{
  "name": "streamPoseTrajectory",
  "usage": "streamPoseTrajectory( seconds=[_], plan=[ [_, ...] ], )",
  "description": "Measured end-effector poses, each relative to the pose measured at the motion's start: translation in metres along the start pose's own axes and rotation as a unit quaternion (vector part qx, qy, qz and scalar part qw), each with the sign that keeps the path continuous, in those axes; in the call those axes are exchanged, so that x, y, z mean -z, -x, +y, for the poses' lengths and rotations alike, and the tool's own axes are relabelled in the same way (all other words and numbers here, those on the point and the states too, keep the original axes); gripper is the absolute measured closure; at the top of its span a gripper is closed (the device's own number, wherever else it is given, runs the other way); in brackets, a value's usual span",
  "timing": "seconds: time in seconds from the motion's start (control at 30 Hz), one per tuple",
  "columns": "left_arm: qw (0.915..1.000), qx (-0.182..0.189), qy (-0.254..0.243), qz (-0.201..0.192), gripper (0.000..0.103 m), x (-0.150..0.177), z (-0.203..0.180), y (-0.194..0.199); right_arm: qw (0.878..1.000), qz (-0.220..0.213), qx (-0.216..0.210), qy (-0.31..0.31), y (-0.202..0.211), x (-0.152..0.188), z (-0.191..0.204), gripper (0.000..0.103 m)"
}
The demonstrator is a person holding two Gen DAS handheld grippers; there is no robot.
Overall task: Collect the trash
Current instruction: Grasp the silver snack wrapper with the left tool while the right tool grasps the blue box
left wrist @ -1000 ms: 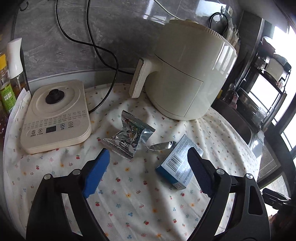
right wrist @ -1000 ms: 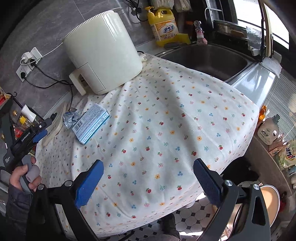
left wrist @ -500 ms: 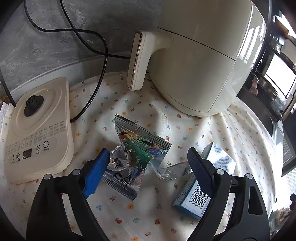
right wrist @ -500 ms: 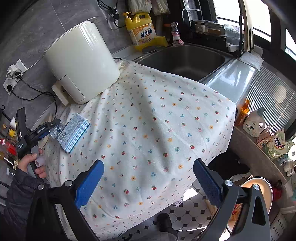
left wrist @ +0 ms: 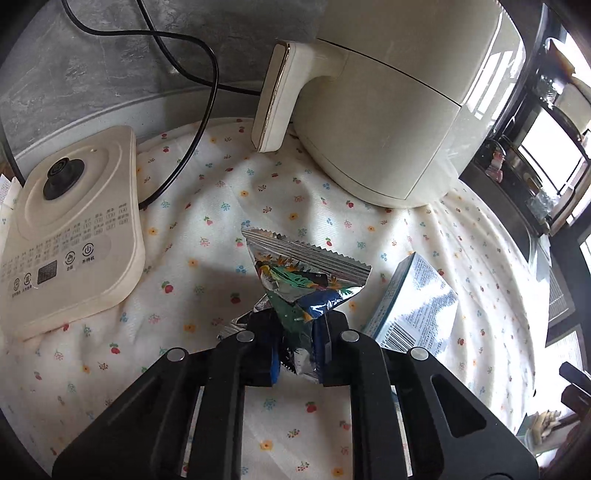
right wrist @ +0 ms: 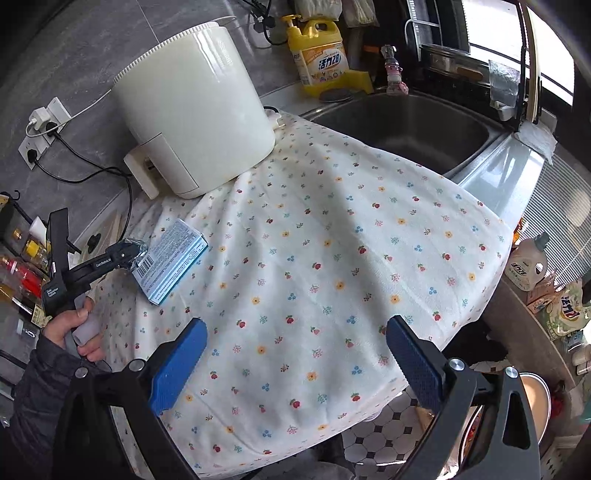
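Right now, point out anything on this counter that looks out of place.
Two bits of litter lie on the floral cloth among the appliances: a crumpled foil wrapper, pinched in the left tool, and a blue-and-white carton lying flat beside it. Nothing looks spilled.

Daylight from windows on the right lights both views brightly; the panes are blown out to white. Glare streaks the cream air fryer and the foil wrapper, and the steel counter edge shines. The wrapper casts a soft shadow to its left on the flowered cloth. Both views are sharp at centre, while fisheye bending curves the edges into dark, vignetted corners.
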State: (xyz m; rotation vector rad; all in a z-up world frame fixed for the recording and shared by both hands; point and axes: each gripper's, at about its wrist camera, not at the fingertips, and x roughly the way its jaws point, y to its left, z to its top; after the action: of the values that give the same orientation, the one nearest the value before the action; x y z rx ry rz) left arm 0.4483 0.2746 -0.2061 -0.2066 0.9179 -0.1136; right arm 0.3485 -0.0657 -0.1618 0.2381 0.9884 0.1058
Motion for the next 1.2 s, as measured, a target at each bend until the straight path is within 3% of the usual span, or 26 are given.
streamPoseTrajectory(
  seconds=[0.23, 0.37, 0.83, 1.03, 1.2],
  plan=[
    [0.9965, 0.081, -0.004, 0.02, 0.09, 0.027, -0.015, 0.023, 0.999, 0.016, -0.031, 0.037, -0.018, -0.003, 0.038, 0.008],
    [0.9944, 0.103, -0.005, 0.023, 0.09, 0.045, -0.02, 0.04, 0.998, 0.027, -0.044, 0.044, -0.027, -0.002, 0.05, 0.008],
    [0.9969, 0.027, 0.071, -0.021, 0.091, 0.083, 0.05, 0.109, 0.987, 0.058, -0.085, 0.122, -0.075, -0.006, 0.132, 0.008],
    [0.9953, 0.002, 0.093, -0.025, 0.091, 0.099, 0.07, 0.125, 0.984, 0.078, -0.064, 0.148, -0.11, -0.009, 0.163, 0.008],
    [0.9954, -0.001, 0.093, -0.023, 0.091, 0.104, 0.07, 0.127, 0.985, 0.083, -0.014, 0.152, -0.131, -0.01, 0.169, 0.01]
  ],
)
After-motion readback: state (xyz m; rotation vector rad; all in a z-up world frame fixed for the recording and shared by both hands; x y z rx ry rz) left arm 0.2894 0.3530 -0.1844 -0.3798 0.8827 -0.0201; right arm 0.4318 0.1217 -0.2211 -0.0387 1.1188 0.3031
